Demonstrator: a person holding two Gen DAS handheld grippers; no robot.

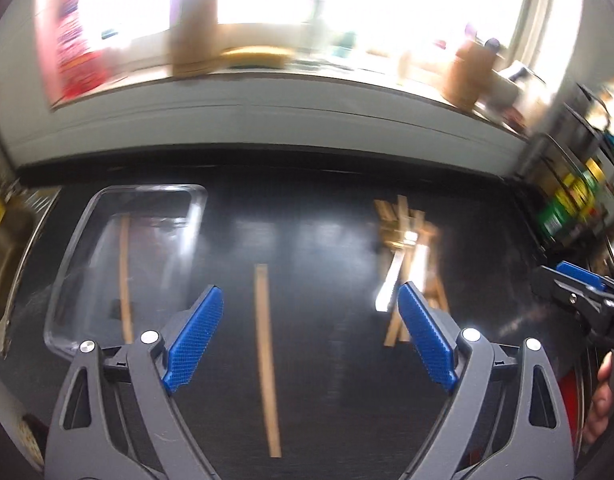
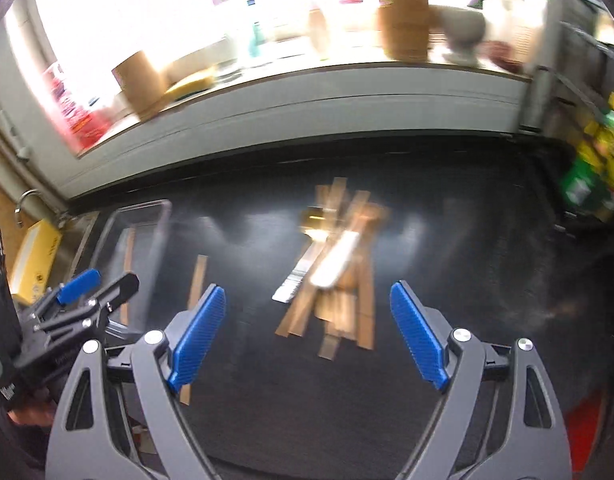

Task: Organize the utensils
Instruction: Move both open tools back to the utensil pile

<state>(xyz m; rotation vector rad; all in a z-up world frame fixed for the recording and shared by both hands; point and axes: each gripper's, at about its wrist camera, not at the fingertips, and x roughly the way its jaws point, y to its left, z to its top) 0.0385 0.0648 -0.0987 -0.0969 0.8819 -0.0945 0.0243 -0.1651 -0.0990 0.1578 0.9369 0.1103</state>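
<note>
Beyond the right gripper (image 2: 307,332), jaws wide and empty: utensil pile (image 2: 335,264) on the dark counter (image 2: 467,280), apart.

The counter (image 1: 327,400) is seen as dark and glossy, with window glare on it. The tray (image 1: 87,240) at its left edge is clear, shiny plastic. The stick (image 1: 267,360) looks like pale matt wood. In the pile (image 2: 335,272), wooden sticks are mixed with bright, reflective metal.

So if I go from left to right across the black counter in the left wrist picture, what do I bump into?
Sink → clear plastic tray → lone wooden stick → pile of wooden sticks and utensils → right gripper.
</note>
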